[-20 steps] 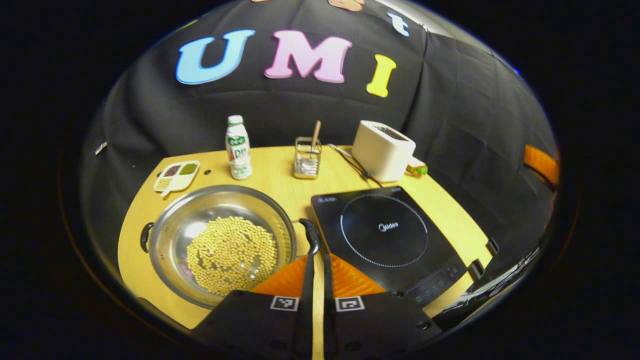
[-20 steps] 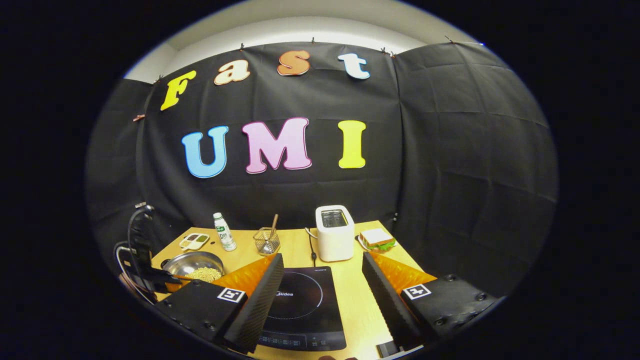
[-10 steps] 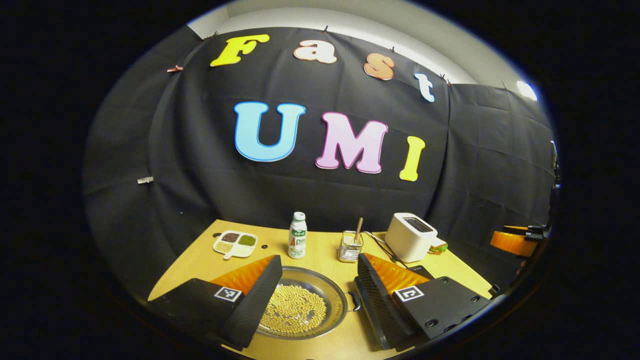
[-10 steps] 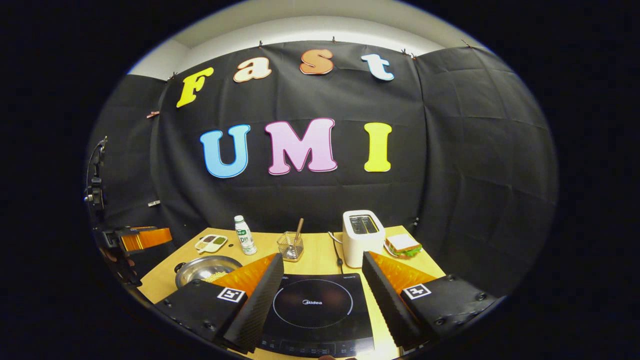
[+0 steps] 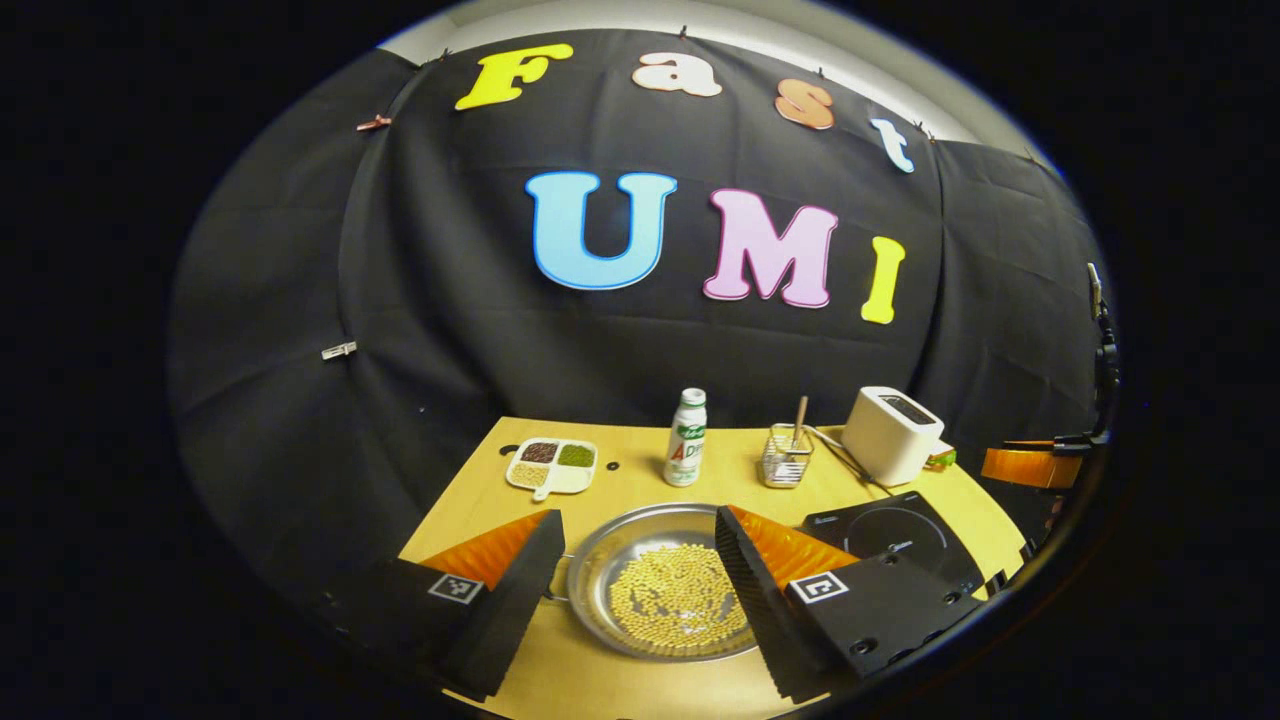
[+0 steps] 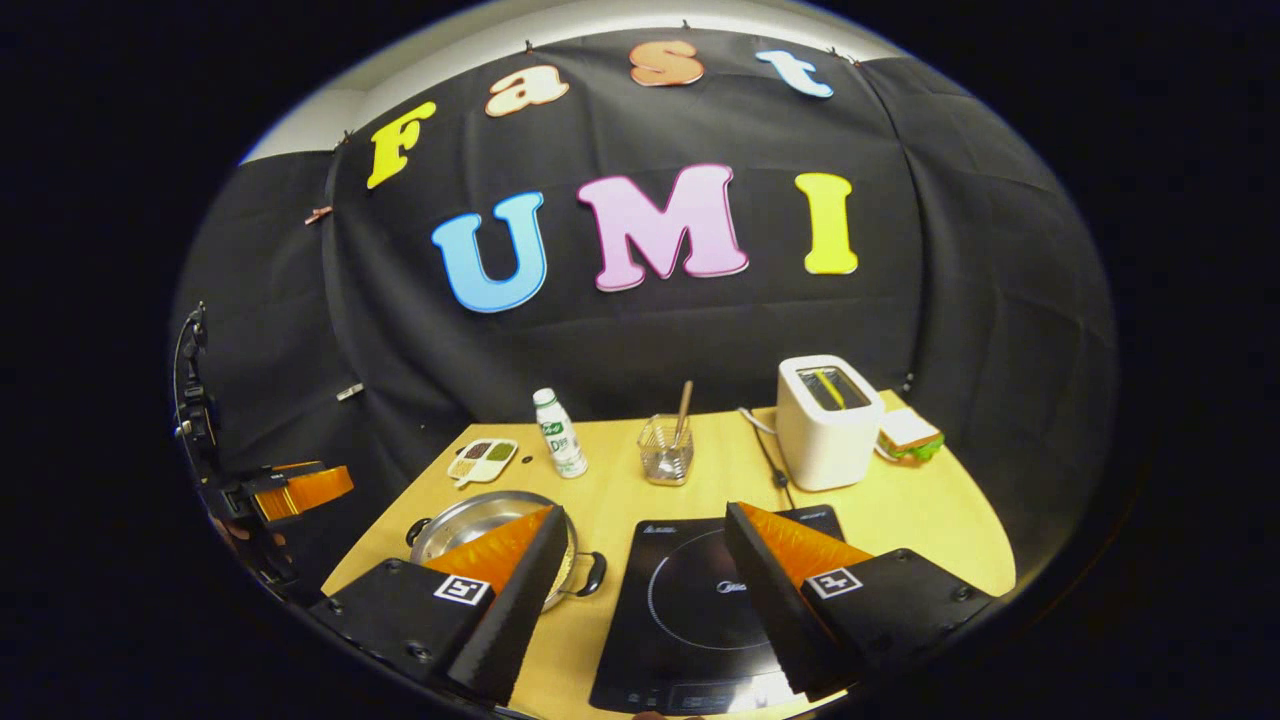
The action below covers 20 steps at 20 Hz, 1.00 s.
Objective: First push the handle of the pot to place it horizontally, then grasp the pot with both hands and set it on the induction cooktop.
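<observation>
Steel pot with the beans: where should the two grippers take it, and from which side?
Grip the shallow steel pot by its two black loop handles, one gripper from each side. They stick out level on opposite sides of the rim, while the wide bowl looks too broad for open fingers.

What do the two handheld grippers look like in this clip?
Both the left gripper and right gripper have black wedge-shaped fingers with ribbed inner faces, orange tops, and black bases carrying square black-and-white tags and screws.
</observation>
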Motion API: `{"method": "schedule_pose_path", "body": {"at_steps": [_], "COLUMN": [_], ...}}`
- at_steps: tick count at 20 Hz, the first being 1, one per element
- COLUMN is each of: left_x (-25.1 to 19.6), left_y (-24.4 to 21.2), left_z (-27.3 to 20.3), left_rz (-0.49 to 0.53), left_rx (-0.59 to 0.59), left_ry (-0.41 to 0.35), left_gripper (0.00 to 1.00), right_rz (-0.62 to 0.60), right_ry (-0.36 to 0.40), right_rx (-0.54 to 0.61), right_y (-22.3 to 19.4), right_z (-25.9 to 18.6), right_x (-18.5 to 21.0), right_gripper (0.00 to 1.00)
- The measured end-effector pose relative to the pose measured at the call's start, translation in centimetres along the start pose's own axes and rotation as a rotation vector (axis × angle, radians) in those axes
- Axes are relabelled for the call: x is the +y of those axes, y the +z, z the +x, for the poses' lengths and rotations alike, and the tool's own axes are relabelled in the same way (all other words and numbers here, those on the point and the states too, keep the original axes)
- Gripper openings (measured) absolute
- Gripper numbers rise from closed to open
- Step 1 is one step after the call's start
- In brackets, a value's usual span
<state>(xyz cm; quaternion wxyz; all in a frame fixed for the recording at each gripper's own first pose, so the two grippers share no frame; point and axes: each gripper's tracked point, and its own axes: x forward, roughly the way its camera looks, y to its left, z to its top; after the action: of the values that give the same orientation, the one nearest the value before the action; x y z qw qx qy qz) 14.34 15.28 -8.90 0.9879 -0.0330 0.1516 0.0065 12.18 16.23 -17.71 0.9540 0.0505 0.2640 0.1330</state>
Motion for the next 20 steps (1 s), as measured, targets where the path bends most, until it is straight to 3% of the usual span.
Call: {"method": "schedule_pose_path", "body": {"at_steps": [6, 10, 20], "left_x": [6.2, 8.2, 7.0], "left_y": [-5.0, -8.4, -16.1], "left_z": [4.3, 7.4, 14.2], "left_rz": [-0.089, -0.156, -0.098], "left_rx": [0.122, 0.198, 0.381], "left_ry": [0.0, -0.034, -0.141], "left_gripper": [0.95, 0.95, 0.96], "right_rz": [0.121, 0.122, 0.145], "right_ry": [0.028, 0.016, 0.003], "right_rx": [0.225, 0.309, 0.402], "right_y": [-7.0, -10.8, -15.7], "right_z": [7.0, 10.7, 15.8], "right_x": [4.3, 4.9, 5.0], "right_gripper": [0.99, 0.99, 0.99]}}
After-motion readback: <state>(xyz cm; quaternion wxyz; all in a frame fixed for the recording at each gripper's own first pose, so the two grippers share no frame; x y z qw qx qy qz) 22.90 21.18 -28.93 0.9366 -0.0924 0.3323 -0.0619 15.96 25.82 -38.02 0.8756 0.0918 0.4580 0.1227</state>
